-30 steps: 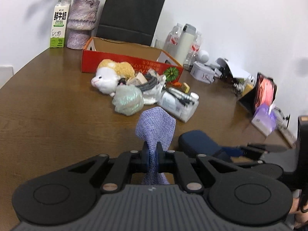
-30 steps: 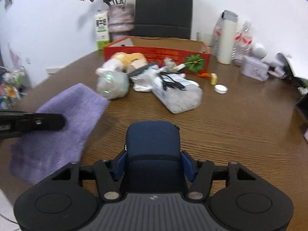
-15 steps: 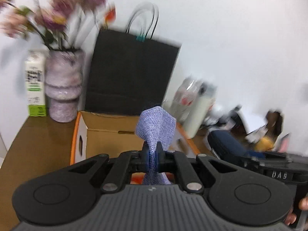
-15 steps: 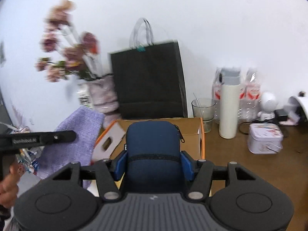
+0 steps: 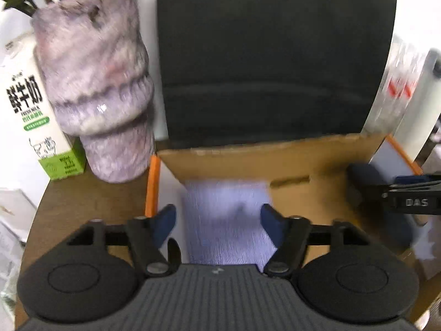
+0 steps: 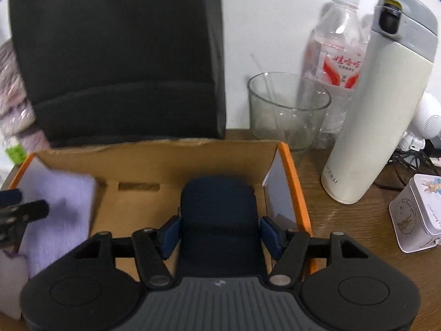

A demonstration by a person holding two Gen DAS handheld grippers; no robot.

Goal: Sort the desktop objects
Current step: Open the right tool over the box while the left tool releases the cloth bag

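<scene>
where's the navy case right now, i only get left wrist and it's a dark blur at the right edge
observer: The navy case sits in the right gripper, both fingers against its sides, at the right end of the cardboard box.
operator: is it touching the purple cloth
observer: No, bare cardboard floor shows between it and the purple cloth at the left end.
operator: anything close outside that right wall
observer: A glass cup stands just behind that corner, with a white thermos beside it.

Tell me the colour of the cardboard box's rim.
Orange, clearest in the right wrist view along the cardboard box right edge.
</scene>
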